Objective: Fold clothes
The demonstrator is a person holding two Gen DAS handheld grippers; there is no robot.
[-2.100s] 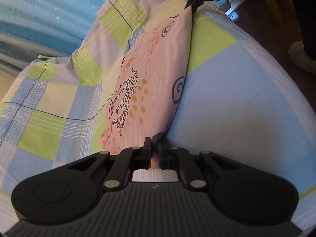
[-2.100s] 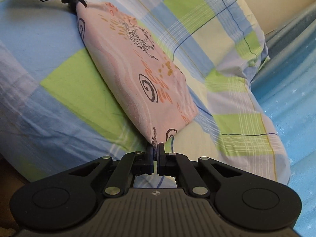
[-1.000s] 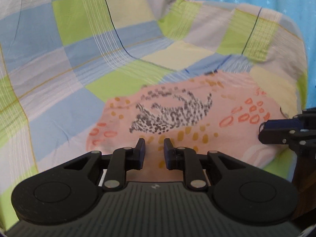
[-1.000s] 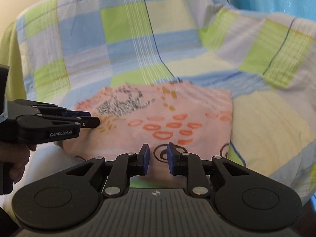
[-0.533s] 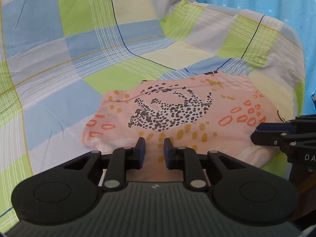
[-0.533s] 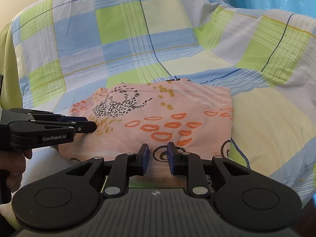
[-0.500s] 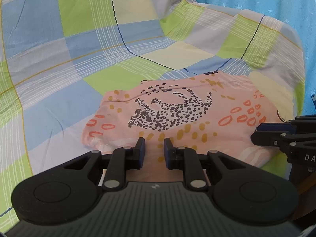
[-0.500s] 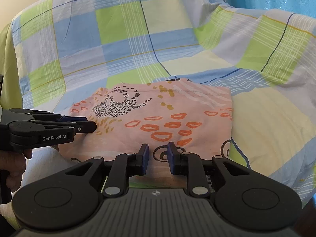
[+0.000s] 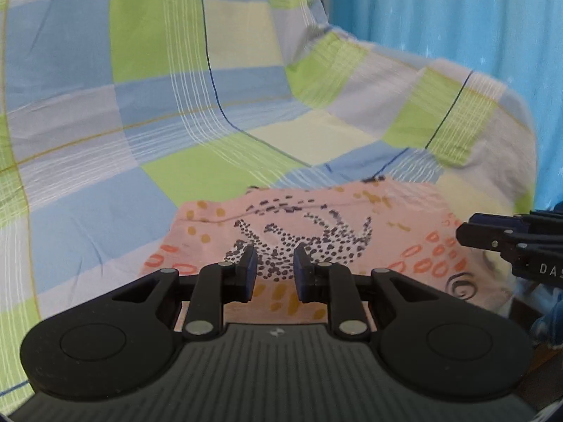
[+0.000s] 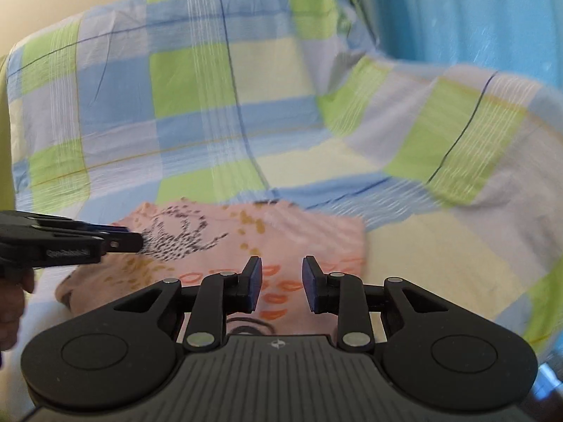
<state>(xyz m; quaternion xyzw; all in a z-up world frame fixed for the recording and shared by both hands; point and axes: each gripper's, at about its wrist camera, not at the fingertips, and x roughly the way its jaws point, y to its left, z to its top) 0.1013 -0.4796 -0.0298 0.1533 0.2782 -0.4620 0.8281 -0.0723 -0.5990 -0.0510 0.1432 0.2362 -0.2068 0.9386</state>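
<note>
A pink garment [image 9: 316, 225] with a dotted dark animal print, orange rings and black spirals lies folded flat on a checked sheet [image 9: 147, 116]. My left gripper [image 9: 271, 267] is open just above its near edge, holding nothing. In the right wrist view the same pink garment [image 10: 253, 242] lies ahead, and my right gripper [image 10: 281, 281] is open over its near edge with nothing between the fingers. The other gripper shows at each view's side: right gripper [image 9: 510, 242], left gripper [image 10: 70, 241].
The sheet [image 10: 211, 105] of blue, green and cream squares covers a sofa-like seat and backrest. A blue curtain [image 9: 457, 14] hangs at the right behind it. A hand [image 10: 14, 302] shows at the left edge of the right wrist view.
Both grippers let go of the garment's corners, which now lies folded on the seat. Over the last half second both have drawn back slightly and the right jaws have opened wider.
</note>
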